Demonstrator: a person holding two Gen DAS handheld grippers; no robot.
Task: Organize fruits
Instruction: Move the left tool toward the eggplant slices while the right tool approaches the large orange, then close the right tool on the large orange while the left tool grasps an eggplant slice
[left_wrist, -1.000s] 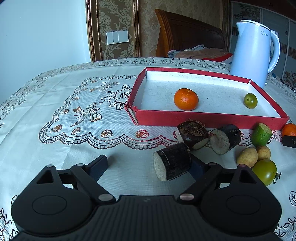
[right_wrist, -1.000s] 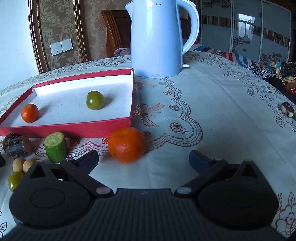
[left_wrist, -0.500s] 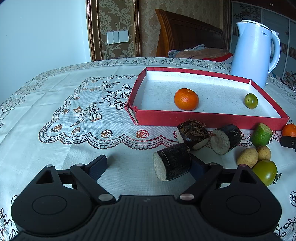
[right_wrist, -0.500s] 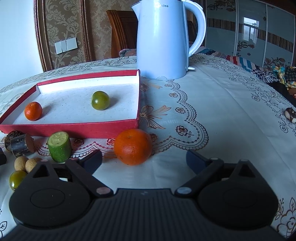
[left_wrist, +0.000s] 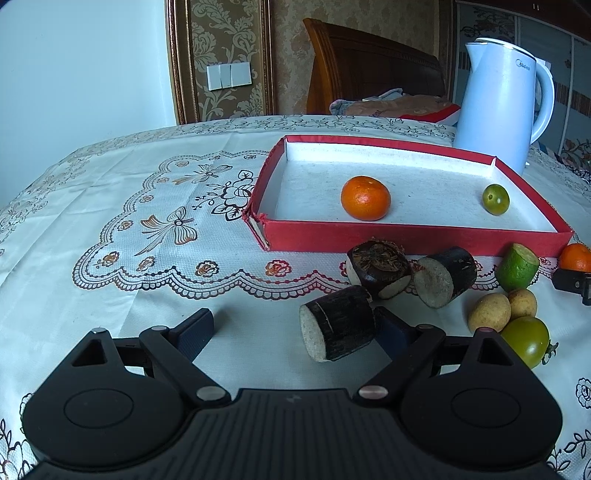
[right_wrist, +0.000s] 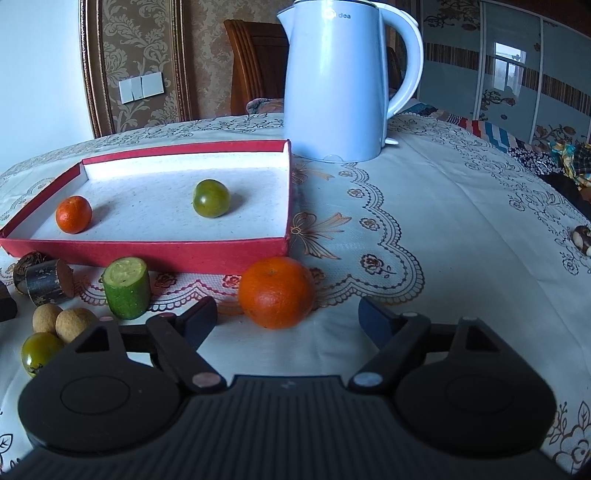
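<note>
Right wrist view: right gripper (right_wrist: 286, 314) jaws closing around the round, firm, slightly slippery orange mandarin (right_wrist: 276, 291); grip its widest middle.

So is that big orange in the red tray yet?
Not yet. The orange sits on the tablecloth, outside the red tray, just beyond its near corner.

Kettle (right_wrist: 334, 85) bears brand "Midea", partly cut off.
</note>
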